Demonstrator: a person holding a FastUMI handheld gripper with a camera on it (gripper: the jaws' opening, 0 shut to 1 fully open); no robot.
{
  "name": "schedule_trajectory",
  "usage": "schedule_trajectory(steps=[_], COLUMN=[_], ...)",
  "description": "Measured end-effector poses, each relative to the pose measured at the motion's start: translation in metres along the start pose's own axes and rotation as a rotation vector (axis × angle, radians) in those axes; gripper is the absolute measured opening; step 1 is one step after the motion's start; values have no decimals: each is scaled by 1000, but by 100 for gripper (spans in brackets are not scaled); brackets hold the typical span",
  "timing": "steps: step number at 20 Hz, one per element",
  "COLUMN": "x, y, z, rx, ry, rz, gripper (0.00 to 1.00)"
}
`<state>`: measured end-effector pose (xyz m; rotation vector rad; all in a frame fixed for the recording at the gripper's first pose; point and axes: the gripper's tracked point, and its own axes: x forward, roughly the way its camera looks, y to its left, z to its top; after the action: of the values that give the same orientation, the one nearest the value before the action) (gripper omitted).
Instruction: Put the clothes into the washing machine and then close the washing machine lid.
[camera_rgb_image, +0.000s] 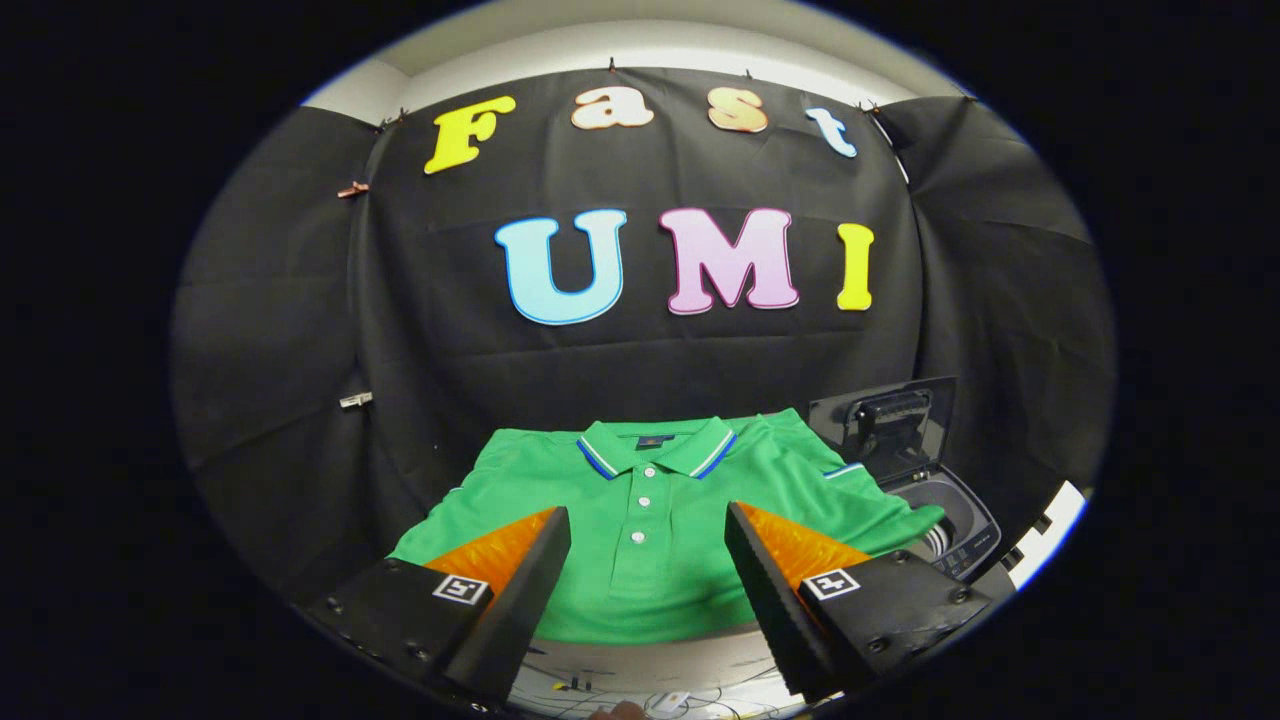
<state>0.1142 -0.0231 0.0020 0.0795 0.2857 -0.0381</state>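
Observation:
A green polo shirt (650, 520) with a blue-and-white trimmed collar lies spread flat on a table, collar toward the far wall. My gripper (648, 525) hovers above its near half, fingers wide open with the buttoned placket showing between them and nothing held. To the right of the shirt stands a small washing machine (950, 520); its dark lid (885, 425) is raised upright and the drum opening shows beneath it. The shirt's right sleeve reaches the machine's rim.
The table's pale front edge (650, 655) runs just under the shirt's hem. Below it lie cables and small items on the floor (640, 695). A white strip (1050, 530) edges the area right of the machine.

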Motion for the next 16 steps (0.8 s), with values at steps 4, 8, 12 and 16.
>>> schedule_trajectory(steps=[4,8,12,16], x=[51,83,105,106], y=[-5,-6,-10,-12], z=[-3,-29,-51,-52], rx=[-38,-86,-37,-31], ry=[136,313,481,605], rz=[-15,-17,-9,-56], gripper=[98,98,99,98])
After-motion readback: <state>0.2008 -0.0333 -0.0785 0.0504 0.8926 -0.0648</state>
